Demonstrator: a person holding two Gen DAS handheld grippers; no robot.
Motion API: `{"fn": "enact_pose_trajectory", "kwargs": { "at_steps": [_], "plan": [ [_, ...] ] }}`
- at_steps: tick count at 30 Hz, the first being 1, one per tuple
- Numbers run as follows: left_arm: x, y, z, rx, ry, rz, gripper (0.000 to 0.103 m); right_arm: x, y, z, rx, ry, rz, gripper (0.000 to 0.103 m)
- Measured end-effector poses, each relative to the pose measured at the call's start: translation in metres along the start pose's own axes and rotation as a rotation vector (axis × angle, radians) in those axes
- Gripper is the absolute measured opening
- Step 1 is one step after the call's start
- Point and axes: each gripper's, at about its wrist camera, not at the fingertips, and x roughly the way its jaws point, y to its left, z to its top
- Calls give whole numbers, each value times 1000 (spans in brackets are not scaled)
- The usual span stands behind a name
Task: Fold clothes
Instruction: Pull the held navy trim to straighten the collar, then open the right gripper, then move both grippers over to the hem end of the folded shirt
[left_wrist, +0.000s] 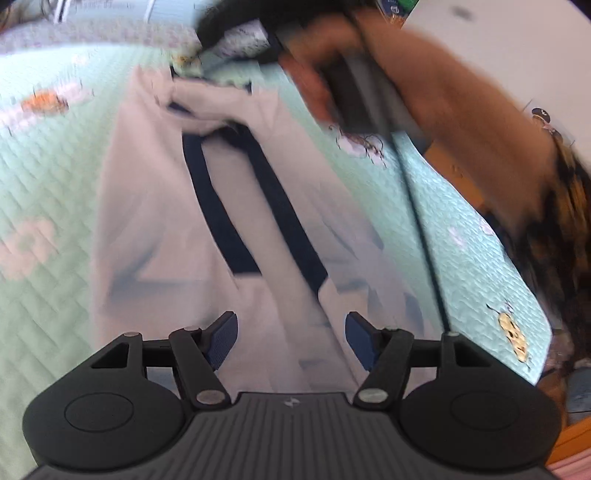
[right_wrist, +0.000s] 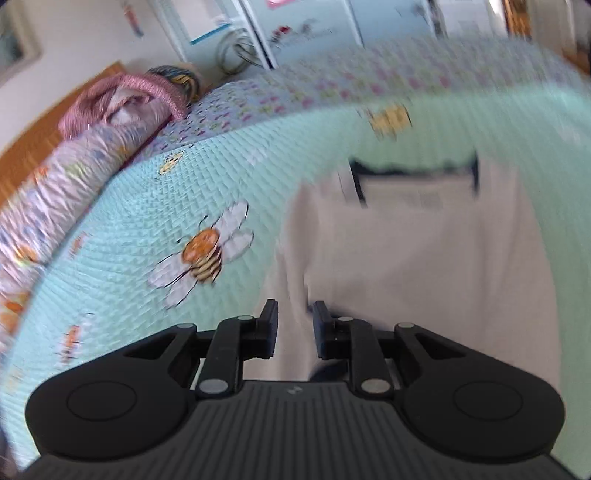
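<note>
We see the pale garment with dark straps lying flat on the bed's mint quilt, filling mid-frame. Our left tongs hang released above it; our right tongs stand slightly parted, grasping nothing.

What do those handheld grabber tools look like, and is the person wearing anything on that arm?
Both grippers, left and right, are matte black with ribbed bodies, round side discs and silver pivot pins. The left fingers carry blue textured pads. The arm has a dark patterned sleeve.
</note>
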Motion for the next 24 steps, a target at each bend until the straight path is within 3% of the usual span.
{"fn": "enact_pose_trajectory", "kwargs": {
  "at_steps": [4,7,10,15,19,22,24],
  "plan": [
    [-2,5,-12,12,-21,-41,68,56,31,48,-188,-6,-122,22],
    [-2,10,-15,-12,-21,-72,69,105,47,76,-258,71,-177,22],
    [-3,20,-13,-41,-18,-108,69,142,70,90,-330,96,-236,22],
    [-6,26,-17,-61,-21,-145,69,201,88,95,-422,258,-389,22],
    [-8,24,-19,-38,-22,-151,69,221,87,94,-442,288,-491,21],
    [-7,26,-19,-40,-24,-163,69,225,89,93,-460,281,-525,3],
    [-6,26,-21,-34,-29,-169,69,220,85,99,-413,221,-512,2]
  ]
}}
